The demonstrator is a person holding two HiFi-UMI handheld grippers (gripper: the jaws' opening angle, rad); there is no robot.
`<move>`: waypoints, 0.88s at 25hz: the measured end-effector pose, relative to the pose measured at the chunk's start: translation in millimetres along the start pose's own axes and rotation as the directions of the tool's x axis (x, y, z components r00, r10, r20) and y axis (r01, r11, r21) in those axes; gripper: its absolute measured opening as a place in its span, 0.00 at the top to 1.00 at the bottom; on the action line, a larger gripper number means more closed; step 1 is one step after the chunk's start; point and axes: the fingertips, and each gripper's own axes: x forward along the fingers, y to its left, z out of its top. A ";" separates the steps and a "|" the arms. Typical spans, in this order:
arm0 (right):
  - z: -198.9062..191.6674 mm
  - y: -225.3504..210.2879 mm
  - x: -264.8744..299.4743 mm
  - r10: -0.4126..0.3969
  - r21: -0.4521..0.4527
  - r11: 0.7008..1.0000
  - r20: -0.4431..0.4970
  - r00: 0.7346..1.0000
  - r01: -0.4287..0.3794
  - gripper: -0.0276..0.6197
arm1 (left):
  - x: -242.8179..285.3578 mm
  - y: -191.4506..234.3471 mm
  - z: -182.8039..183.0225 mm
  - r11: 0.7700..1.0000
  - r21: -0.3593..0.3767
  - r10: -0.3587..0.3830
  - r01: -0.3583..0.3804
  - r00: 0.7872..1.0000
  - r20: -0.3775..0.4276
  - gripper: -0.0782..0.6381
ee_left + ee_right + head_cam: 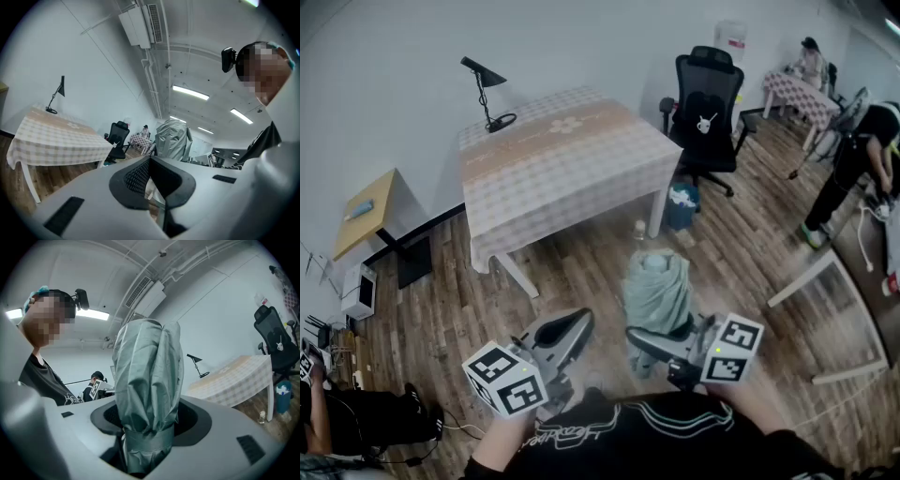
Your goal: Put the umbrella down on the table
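A folded grey-green umbrella (pixel 656 291) stands roughly upright in front of me, above the wooden floor. My right gripper (pixel 652 345) is shut on its lower part. In the right gripper view the umbrella (pixel 147 376) fills the gap of the right gripper (pixel 147 427), and its strap band sits just at the pads. My left gripper (pixel 567 333) hovers beside it on the left, apart from it, with nothing in it. In the left gripper view the left gripper (pixel 151 176) has its tips together, and the umbrella (pixel 173 138) shows beyond. The table (pixel 562 159) with a checked cloth stands ahead.
A black desk lamp (pixel 485 89) sits on the table's far left corner. A black office chair (pixel 705 103) and a blue bag (pixel 682 204) are at its right side. A small wooden table (pixel 366 211) stands left. A bent-over person (pixel 858 159) and a white frame (pixel 834 319) are right.
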 end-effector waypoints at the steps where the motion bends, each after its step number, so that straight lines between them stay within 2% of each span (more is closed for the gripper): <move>1: 1.6 2.4 -4.6 -0.004 -0.010 1.000 0.003 1.000 0.004 0.54 | -0.1 -5.9 1.0 1.000 0.005 -0.005 0.005 1.000 0.000 0.90; 10: 10.2 23.8 -42.9 -0.022 -0.090 0.996 0.034 0.999 0.025 0.54 | 3.3 -42.7 0.6 0.999 0.022 -0.030 0.029 0.999 0.043 0.90; 17: 20.7 26.0 -63.5 -0.061 -0.106 0.992 0.062 0.996 0.068 0.54 | 11.9 -67.2 -1.7 0.996 0.057 -0.067 0.065 0.997 0.028 0.90; 22: 22.3 17.9 -67.0 -0.072 -0.069 0.995 0.082 0.994 0.078 0.54 | 15.4 -66.6 -2.7 0.996 0.065 -0.066 0.065 0.998 0.015 0.90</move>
